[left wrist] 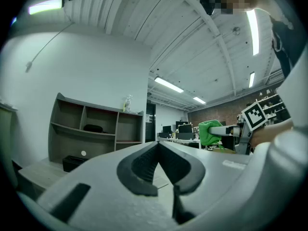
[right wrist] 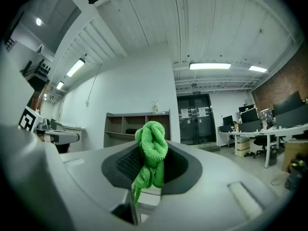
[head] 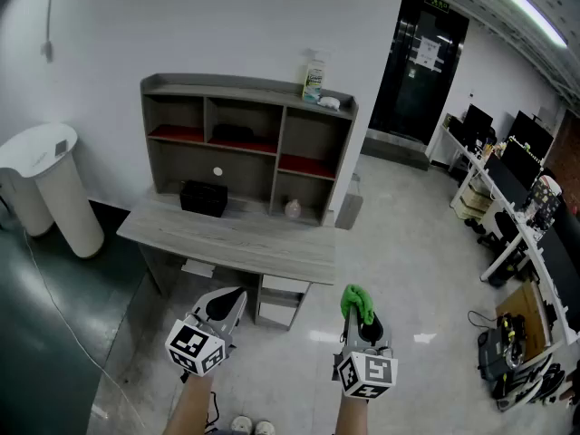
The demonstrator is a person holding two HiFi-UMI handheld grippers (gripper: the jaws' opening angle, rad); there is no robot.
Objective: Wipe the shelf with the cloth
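I stand back from the shelf (head: pixel 245 143), which sits at the rear of a grey surface (head: pixel 236 243) against the white wall. Both of my tools are held low in front of me, over the floor and well apart from the surface.

My right tool (right wrist: pixel 151 165) is clamped on the green cloth (right wrist: pixel 152 146). The cloth is bunched into a lump that sticks up above the jaws, and a thinner tail of it hangs down between them.

My left tool (left wrist: pixel 158 148) has its jaws together at the tips, with nothing between them. It sits to the left of the right one, and the two are about level.

On the top board of the shelf, near its right end, a spray bottle (head: pixel 314 75) stands upright with a small pale object (head: pixel 329 102) just beside it. A dark thing (head: pixel 234 134) lies in the upper middle compartment, but I cannot tell what it is. A black box (head: pixel 203 198) rests on the surface in front of the lower left part of the shelf. A tall white bin (head: pixel 54 184) stands on the floor to the left of the surface.
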